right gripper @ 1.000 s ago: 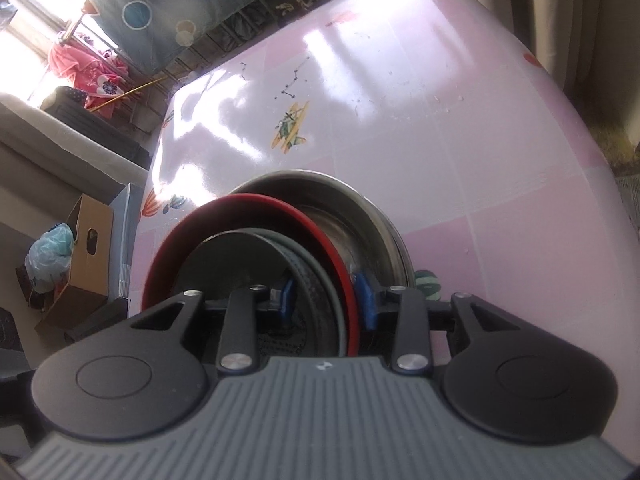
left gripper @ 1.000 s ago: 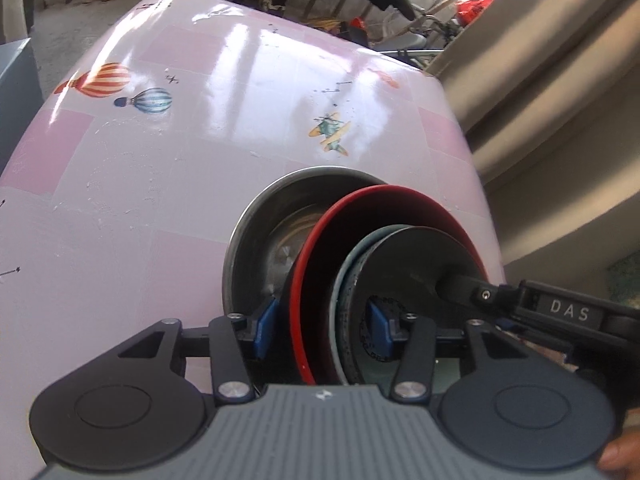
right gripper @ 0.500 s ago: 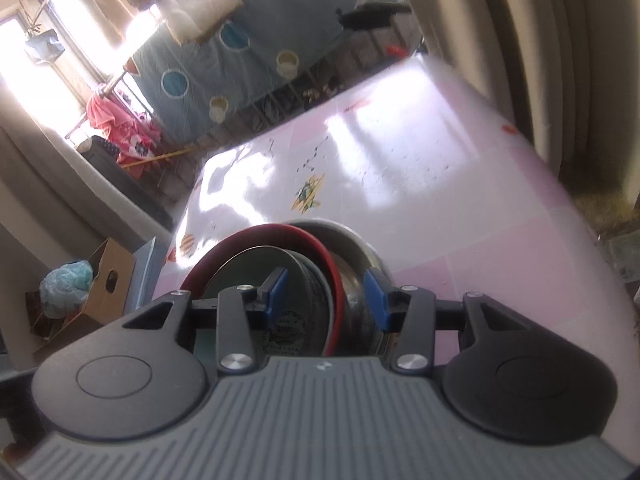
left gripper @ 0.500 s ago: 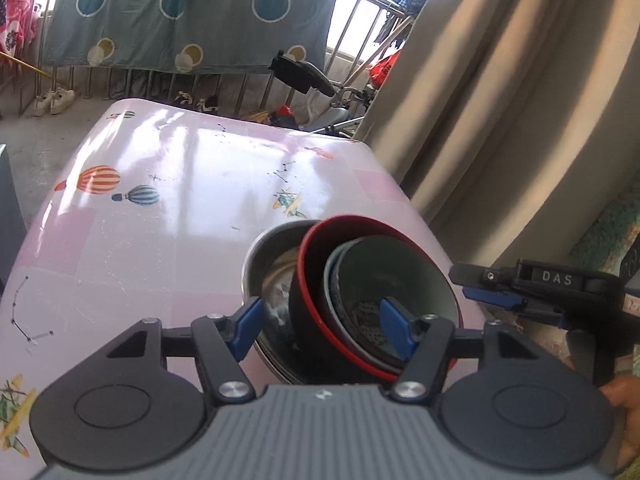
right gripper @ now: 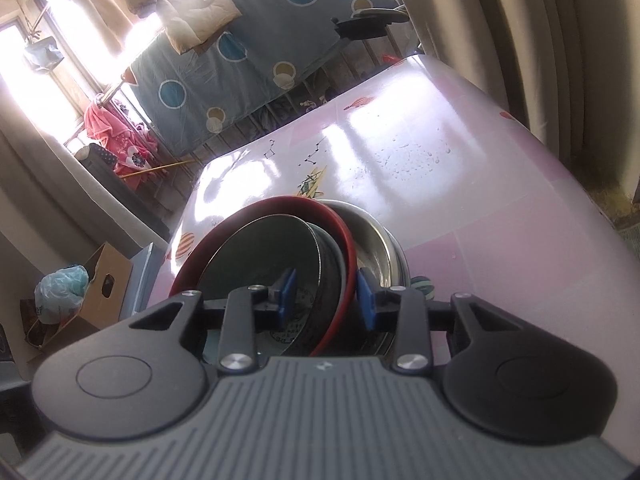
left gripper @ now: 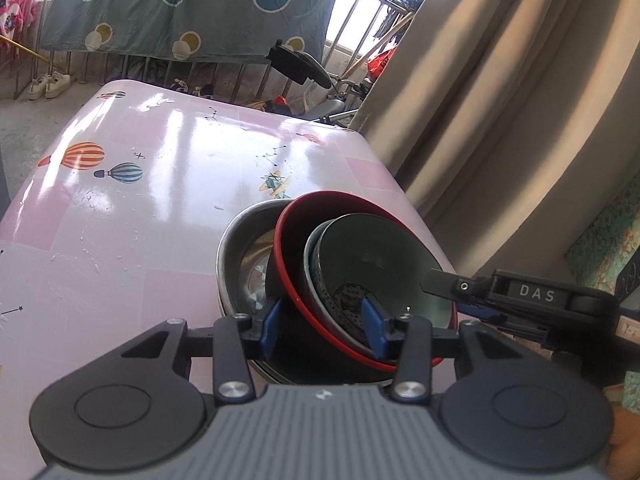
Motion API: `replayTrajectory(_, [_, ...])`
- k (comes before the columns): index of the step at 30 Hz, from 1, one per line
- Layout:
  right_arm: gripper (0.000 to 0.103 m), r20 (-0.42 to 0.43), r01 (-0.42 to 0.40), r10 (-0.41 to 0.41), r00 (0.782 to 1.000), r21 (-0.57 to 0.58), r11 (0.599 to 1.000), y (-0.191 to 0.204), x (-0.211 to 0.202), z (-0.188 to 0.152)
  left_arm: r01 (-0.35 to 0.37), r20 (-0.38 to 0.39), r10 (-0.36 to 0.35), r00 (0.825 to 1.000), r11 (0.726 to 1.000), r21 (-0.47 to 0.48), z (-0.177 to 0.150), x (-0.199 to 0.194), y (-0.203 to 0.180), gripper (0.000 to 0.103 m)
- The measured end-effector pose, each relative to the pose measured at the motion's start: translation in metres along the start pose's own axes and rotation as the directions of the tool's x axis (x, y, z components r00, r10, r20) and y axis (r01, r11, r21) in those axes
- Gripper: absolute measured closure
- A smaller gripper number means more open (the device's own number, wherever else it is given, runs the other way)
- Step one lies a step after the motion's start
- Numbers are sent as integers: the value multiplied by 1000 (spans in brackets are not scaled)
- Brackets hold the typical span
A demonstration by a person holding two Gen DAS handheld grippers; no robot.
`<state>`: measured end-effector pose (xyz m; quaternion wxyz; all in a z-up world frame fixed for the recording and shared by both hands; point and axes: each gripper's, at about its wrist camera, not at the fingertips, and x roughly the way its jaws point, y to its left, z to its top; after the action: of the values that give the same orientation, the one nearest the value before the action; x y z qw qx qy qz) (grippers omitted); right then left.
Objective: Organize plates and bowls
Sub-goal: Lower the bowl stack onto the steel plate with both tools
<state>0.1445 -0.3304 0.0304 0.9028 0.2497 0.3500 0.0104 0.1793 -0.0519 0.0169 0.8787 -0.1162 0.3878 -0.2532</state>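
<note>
A steel bowl (left gripper: 240, 264) stands near the right edge of the pink table (left gripper: 160, 200). A red-rimmed black bowl (left gripper: 298, 228) leans tilted inside it, and a grey-green bowl (left gripper: 372, 256) is nested in that. My left gripper (left gripper: 322, 328) is closing from the near side. One blue pad lies on the red bowl's outer wall, the other inside the grey-green bowl. From the opposite side, my right gripper (right gripper: 327, 300) is closing the same way on the grey-green bowl (right gripper: 260, 264) and the red bowl (right gripper: 280, 200). It enters the left wrist view as a black arm (left gripper: 536, 294).
Beige curtains (left gripper: 500, 120) hang just past the table's right edge. A blue spotted sheet (left gripper: 180, 8) hangs over a railing behind the table. A cardboard box (right gripper: 108, 280) sits on the floor on the far side. Wet, bare tabletop stretches beyond the bowls.
Both views have tipped up from the tabletop toward the room. The two inner bowls lean less steeply in the steel bowl. Both grippers' pads spread apart half a second ago and have narrowed again.
</note>
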Motion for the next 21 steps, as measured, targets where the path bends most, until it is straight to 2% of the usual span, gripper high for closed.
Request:
replayTrajectory(14, [69,8,0,0,1000,15,1000,1,6,1,18,24,-17,1000,999,-38,-5,-7,7,57])
replayTrajectory(17, [69,12,-20,19,1000,41,999,-3,3,-2,-13,78,16,997,999,-33,-3,-17,9,48])
replayTrajectory(19, [70,11,-30,30,1000,62,998,-7,1,-3,-52,112,54,992,998,-20,-2,-23,12,38])
replayTrajectory(21, [70,7,-36,36,999,73,997,-8,-1,-5,-75,101,77,992,997,-21,0,-21,17,35])
